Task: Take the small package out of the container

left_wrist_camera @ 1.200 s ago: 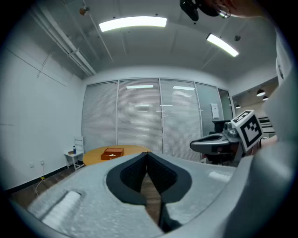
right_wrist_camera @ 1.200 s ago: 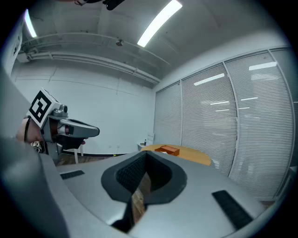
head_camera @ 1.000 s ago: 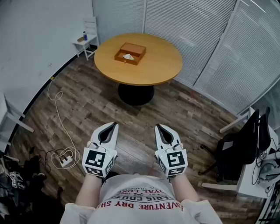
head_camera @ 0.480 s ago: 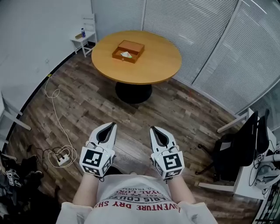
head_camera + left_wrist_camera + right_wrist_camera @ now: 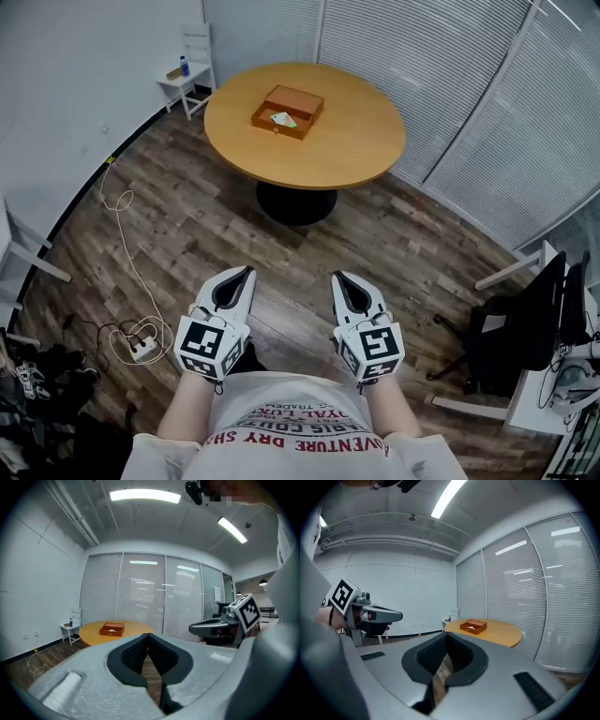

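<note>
Approach step: left gripper [image 5: 242, 272] and right gripper [image 5: 339, 277], jaws together and empty, are well apart from the wooden box [image 5: 300, 101] on the round table [image 5: 361, 141], which holds what appears to be the small package [image 5: 283, 119]; next, close in and open one gripper.

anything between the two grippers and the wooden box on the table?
Nothing in the way. In the head view, only bare plank floor and round table top lie between the left gripper, right gripper and the wooden box.

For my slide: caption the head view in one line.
Left gripper and right gripper, shut and empty, face a round table bearing a wooden box with a small package.
</note>
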A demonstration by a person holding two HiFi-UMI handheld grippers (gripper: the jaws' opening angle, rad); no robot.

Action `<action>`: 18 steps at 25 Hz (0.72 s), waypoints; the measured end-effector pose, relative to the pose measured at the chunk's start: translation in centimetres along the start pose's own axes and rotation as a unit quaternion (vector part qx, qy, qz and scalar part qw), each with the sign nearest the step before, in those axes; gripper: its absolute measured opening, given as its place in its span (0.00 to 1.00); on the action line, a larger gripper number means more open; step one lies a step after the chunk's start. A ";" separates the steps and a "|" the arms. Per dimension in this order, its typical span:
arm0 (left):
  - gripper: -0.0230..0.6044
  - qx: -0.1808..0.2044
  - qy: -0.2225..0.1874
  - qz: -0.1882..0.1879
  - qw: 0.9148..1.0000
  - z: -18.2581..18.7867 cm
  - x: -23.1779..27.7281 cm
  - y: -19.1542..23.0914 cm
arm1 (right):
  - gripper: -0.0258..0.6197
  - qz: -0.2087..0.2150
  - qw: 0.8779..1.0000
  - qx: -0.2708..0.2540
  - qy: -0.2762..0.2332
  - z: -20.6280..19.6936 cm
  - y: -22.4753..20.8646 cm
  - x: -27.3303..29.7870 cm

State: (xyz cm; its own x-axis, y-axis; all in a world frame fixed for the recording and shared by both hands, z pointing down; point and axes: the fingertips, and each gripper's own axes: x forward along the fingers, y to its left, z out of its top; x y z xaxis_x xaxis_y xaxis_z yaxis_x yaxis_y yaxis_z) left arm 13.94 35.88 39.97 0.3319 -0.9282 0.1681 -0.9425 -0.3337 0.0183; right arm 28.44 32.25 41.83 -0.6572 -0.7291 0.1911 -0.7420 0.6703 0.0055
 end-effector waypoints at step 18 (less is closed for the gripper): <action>0.05 -0.014 -0.010 -0.067 0.998 4.6 7.9 27.7 | 0.05 -0.072 0.997 -0.006 0.040 6.5 6.4 24.8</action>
State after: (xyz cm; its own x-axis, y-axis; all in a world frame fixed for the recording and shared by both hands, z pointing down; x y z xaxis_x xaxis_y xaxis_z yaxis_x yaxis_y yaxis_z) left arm -9.41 18.56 37.27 0.4555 -0.8786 0.1433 -0.8902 -0.4507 0.0661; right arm 6.57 17.58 40.26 -0.5317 -0.8045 0.2648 -0.8257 0.5619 0.0493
